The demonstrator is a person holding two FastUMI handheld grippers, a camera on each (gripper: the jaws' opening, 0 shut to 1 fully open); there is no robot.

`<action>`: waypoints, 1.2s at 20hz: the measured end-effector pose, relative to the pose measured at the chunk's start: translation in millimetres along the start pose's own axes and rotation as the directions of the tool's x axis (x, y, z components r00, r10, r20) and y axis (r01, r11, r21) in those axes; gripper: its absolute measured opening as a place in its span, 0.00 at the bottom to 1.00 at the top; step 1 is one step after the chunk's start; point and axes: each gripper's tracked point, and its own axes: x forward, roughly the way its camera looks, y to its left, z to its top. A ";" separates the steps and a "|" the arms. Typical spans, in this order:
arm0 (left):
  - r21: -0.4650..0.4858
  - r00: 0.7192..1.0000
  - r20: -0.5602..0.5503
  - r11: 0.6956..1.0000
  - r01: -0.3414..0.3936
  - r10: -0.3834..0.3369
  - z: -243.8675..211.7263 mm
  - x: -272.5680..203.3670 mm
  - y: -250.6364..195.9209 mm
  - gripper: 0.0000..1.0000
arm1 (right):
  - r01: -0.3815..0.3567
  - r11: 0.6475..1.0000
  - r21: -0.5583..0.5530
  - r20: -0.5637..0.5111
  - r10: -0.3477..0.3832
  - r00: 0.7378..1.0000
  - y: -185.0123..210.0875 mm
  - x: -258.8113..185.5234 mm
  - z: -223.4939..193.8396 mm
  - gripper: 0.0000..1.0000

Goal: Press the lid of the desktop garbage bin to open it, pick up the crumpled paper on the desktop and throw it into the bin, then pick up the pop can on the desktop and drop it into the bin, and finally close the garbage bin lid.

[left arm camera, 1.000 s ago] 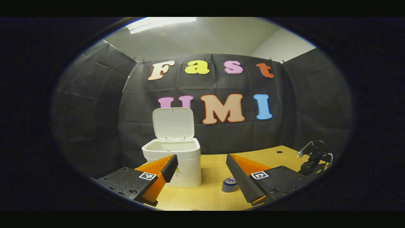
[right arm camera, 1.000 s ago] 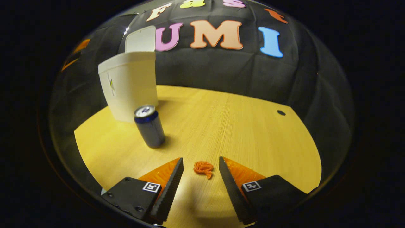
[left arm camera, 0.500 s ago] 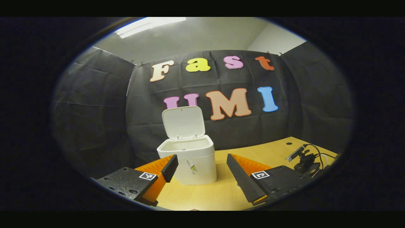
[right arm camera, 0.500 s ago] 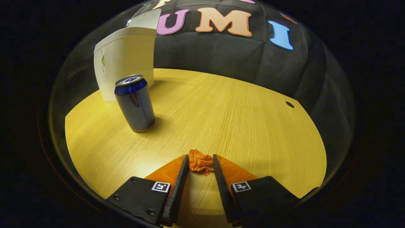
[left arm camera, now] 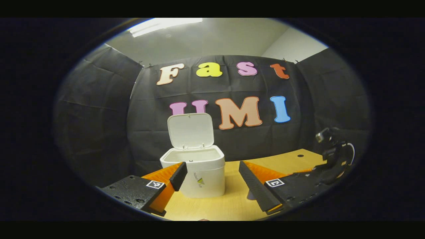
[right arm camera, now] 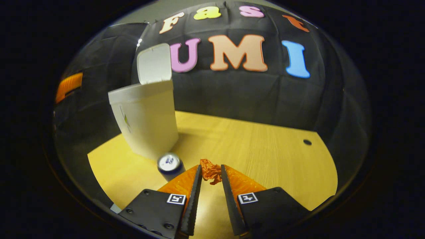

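The white bin (left arm camera: 202,179) stands on the wooden table with its lid (left arm camera: 190,130) tipped up and its inside showing pale. My left gripper (left arm camera: 215,181) hovers open in front of it, holding nothing. In the right gripper view, my right gripper (right arm camera: 211,168) is shut on the crumpled orange paper (right arm camera: 210,173), raised above the table. The blue pop can (right arm camera: 169,164) stands upright just below and left of that paper, near the bin (right arm camera: 146,124). The open lid (right arm camera: 154,63) rises behind the bin. The right gripper (left arm camera: 332,156) also appears at the far right of the left gripper view.
The wooden table (right arm camera: 272,156) spreads out to the right of the bin and has a small dark hole (right arm camera: 307,142) near its far edge. Black cloth walls close the booth behind and at the sides. Part of the left gripper (right arm camera: 68,87) shows at the far left.
My right gripper closed on the orange paper and lifted it off the table, so the can now sits lower in its view. The left gripper stayed open and swung slightly.
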 end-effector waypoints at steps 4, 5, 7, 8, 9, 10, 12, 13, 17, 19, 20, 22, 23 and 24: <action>-0.021 1.000 0.001 1.000 0.001 -0.001 -5.3 9.4 19.9 0.94 | -0.055 0.997 -0.061 0.177 0.065 0.982 47.9 -5.5 108.9 0.43; -0.025 1.000 0.001 1.000 -0.005 0.005 -6.4 9.8 27.3 0.94 | -0.070 0.995 -0.074 0.205 0.084 0.975 61.5 -4.1 128.2 0.42; -0.036 1.000 -0.006 0.999 -0.022 0.022 -11.4 11.2 45.8 0.94 | -0.105 0.989 -0.101 0.243 0.127 0.962 90.8 -1.4 153.0 0.42; -0.040 0.999 -0.011 0.999 -0.032 0.031 -16.0 11.4 55.0 0.94 | -0.120 0.986 -0.113 0.255 0.146 0.956 105.7 5.4 166.0 0.42; -0.044 0.999 -0.017 0.998 -0.044 0.043 -19.0 11.0 66.1 0.94 | -0.135 0.983 -0.126 0.263 0.164 0.951 120.1 15.2 176.1 0.42; -0.046 0.998 -0.024 0.997 -0.056 0.055 -23.3 10.2 77.2 0.94 | -0.147 0.980 -0.137 0.265 0.179 0.948 132.5 25.1 182.2 0.42; -0.045 0.996 -0.041 0.996 -0.079 0.078 -32.2 8.6 97.1 0.94 | -0.178 0.974 -0.142 0.252 0.210 0.945 160.9 46.9 186.4 0.44; -0.043 0.995 -0.053 0.995 -0.089 0.087 -37.0 8.0 106.2 0.94 | -0.187 0.972 -0.142 0.241 0.217 0.946 172.0 57.9 185.8 0.44; -0.047 0.989 -0.103 0.992 -0.115 0.110 -58.8 0.6 134.2 0.94 | -0.214 0.968 -0.132 0.162 0.234 0.959 209.6 106.4 173.7 0.42; -0.052 0.986 -0.122 0.992 -0.117 0.110 -66.4 1.5 141.4 0.95 | -0.212 0.968 -0.131 0.112 0.227 0.967 218.2 117.6 160.2 0.43; -0.056 0.986 -0.124 0.992 -0.116 0.108 -70.0 2.2 142.7 0.99 | -0.219 0.969 -0.119 0.084 0.229 0.970 221.6 120.0 154.1 0.44; -0.067 0.988 -0.127 0.993 -0.098 0.089 -72.6 6.2 138.4 0.93 | -0.226 0.970 -0.094 0.101 0.235 0.967 223.2 121.7 157.5 0.51; -0.069 0.989 -0.125 0.994 -0.090 0.081 -73.4 8.5 134.8 0.92 | -0.242 0.966 -0.089 0.100 0.250 0.963 224.4 118.8 160.3 0.60; -0.068 0.990 -0.125 0.994 -0.081 0.072 -73.4 11.0 130.3 0.92 | -0.242 0.967 -0.082 0.101 0.249 0.963 223.4 118.2 162.4 0.70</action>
